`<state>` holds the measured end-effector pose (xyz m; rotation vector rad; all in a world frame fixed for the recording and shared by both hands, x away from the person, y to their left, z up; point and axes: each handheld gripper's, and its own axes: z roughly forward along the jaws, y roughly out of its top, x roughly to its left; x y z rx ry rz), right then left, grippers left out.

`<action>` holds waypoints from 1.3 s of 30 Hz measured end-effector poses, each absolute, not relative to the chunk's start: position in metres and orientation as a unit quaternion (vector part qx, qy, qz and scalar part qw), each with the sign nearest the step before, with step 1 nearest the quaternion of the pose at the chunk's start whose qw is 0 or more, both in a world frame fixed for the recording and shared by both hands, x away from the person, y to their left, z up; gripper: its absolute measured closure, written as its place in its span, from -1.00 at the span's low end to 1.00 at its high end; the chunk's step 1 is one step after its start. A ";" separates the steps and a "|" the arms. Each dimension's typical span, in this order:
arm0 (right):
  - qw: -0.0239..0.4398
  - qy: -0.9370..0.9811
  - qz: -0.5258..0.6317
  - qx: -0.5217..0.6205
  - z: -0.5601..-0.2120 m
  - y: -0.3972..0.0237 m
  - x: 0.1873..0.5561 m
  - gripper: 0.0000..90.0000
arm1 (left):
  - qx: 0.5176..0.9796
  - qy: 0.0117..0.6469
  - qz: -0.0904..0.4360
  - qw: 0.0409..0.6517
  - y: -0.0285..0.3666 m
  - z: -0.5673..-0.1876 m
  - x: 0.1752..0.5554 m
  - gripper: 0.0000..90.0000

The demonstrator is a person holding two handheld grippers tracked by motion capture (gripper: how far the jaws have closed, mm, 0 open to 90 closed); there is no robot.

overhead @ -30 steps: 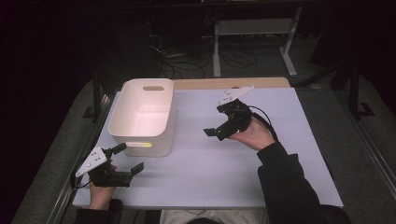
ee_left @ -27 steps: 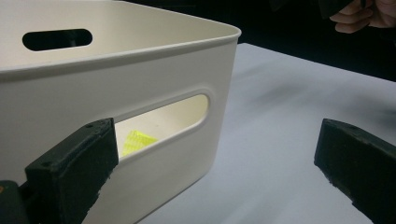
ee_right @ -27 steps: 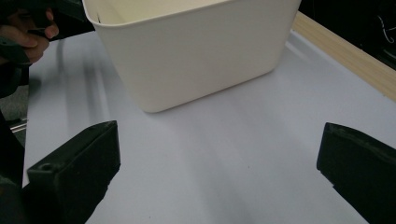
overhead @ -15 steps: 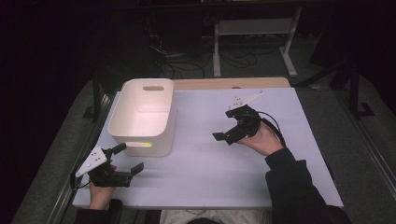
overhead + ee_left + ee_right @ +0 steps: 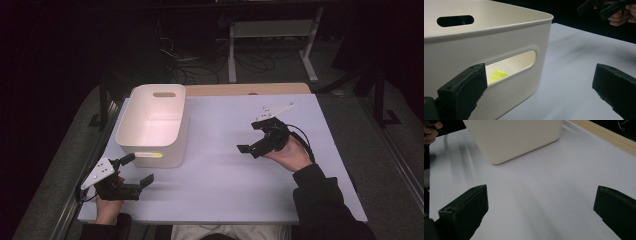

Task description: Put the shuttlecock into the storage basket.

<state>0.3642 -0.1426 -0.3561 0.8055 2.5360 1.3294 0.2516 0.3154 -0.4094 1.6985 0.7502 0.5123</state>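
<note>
Left gripper (image 5: 136, 170): jaws spread wide, nothing between them; near the table's front left corner, pointing toward the bin's near wall, just beside it.
Left hand (image 5: 107, 207): coming in from the bottom edge, wrapped round the gripper's body from below, grey plate tilted up on the outer side.
Right gripper (image 5: 252, 137): jaws released and wide apart, empty; held over the right half of the table, pointing left toward the bin, well apart from it.
Right hand (image 5: 287, 155): cupped under the gripper's body, dark sleeve (image 5: 325, 205) running back to the lower right corner; cable looping off its right side.
Bin (image 5: 155, 125): white plastic, open-topped, upright on the left rear part of the table; slot handle in the near and far walls.
Yellow item (image 5: 497, 75): seen through the near handle slot in the left gripper view, lying inside the bin; kind not tellable.
Table (image 5: 225, 175): pale lavender top, wooden strip along the far edge.
</note>
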 end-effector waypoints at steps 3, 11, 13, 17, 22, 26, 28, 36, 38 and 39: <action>0.084 0.847 0.448 0.276 -0.358 -0.149 0.363 -1.00 | 0.724 0.320 0.219 0.571 0.315 -0.409 0.252 -1.00; 0.090 0.843 0.446 0.288 -0.364 -0.164 0.358 -1.00 | 0.724 0.320 0.219 0.571 0.315 -0.409 0.252 -1.00; 0.089 0.842 0.445 0.292 -0.365 -0.168 0.357 -1.00 | 0.724 0.320 0.219 0.571 0.315 -0.409 0.252 -1.00; 0.091 0.839 0.446 0.299 -0.367 -0.176 0.354 -1.00 | 0.724 0.320 0.219 0.571 0.315 -0.409 0.252 -1.00; 0.095 0.836 0.447 0.305 -0.369 -0.184 0.351 -1.00 | 0.724 0.320 0.219 0.570 0.315 -0.409 0.252 -1.00; 0.096 0.834 0.447 0.310 -0.370 -0.190 0.348 -1.00 | 0.724 0.320 0.220 0.570 0.316 -0.409 0.251 -1.00; 0.096 0.833 0.447 0.312 -0.371 -0.194 0.347 -1.00 | 0.724 0.320 0.219 0.570 0.315 -0.409 0.251 -1.00; 0.097 0.829 0.447 0.322 -0.377 -0.206 0.340 -1.00 | 0.724 0.320 0.219 0.570 0.316 -0.409 0.251 -1.00; 0.097 0.827 0.449 0.324 -0.378 -0.209 0.339 -1.00 | 0.724 0.320 0.219 0.570 0.316 -0.409 0.251 -1.00; 0.097 0.826 0.449 0.325 -0.379 -0.210 0.338 -1.00 | 0.724 0.320 0.219 0.570 0.315 -0.409 0.251 -1.00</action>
